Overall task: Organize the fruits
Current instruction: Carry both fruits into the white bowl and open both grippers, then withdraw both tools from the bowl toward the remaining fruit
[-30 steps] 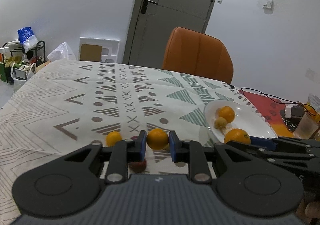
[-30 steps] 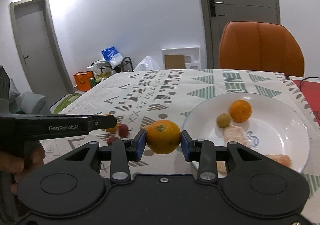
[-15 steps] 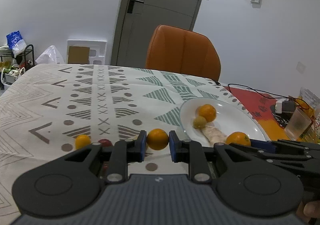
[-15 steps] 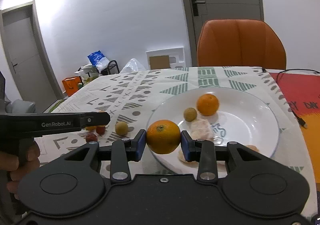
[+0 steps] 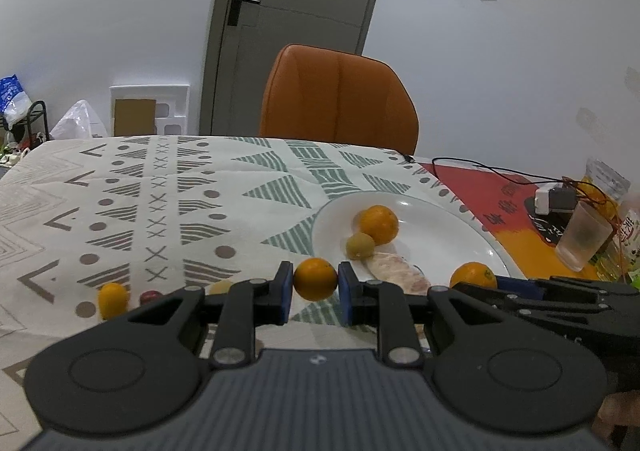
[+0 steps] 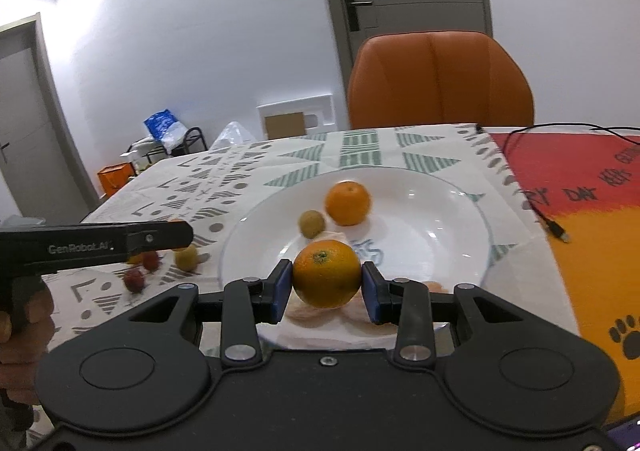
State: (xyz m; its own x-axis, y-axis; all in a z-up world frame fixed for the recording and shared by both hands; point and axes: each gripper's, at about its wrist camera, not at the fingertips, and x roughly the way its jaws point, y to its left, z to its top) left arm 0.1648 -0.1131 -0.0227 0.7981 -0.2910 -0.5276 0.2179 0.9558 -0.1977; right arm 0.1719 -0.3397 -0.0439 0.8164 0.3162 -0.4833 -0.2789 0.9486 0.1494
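Observation:
My left gripper (image 5: pixel 315 289) is shut on a small orange (image 5: pixel 315 278), held above the tablecloth just left of the white plate (image 5: pixel 440 227). My right gripper (image 6: pixel 326 285) is shut on a larger orange (image 6: pixel 326 273), held over the near part of the plate (image 6: pixel 420 211). That orange also shows in the left wrist view (image 5: pixel 473 275). On the plate lie an orange (image 6: pixel 347 203), a small green-brown fruit (image 6: pixel 311 223) and pale peeled pieces (image 5: pixel 394 271). Loose on the cloth lie a yellow fruit (image 5: pixel 113 299), red fruits (image 6: pixel 134 279) and a yellowish fruit (image 6: pixel 186 257).
An orange chair (image 5: pixel 338 99) stands behind the table. On the red mat at the right are a plastic cup (image 5: pixel 584 237), a charger with black cable (image 5: pixel 554 199) and a cable end (image 6: pixel 558 231). The left gripper's body (image 6: pixel 92 241) reaches in at the left of the right wrist view.
Both grippers have moved right toward the plate, each holding its orange. The right gripper is now over the plate; the left one has come up beside the plate's left rim.

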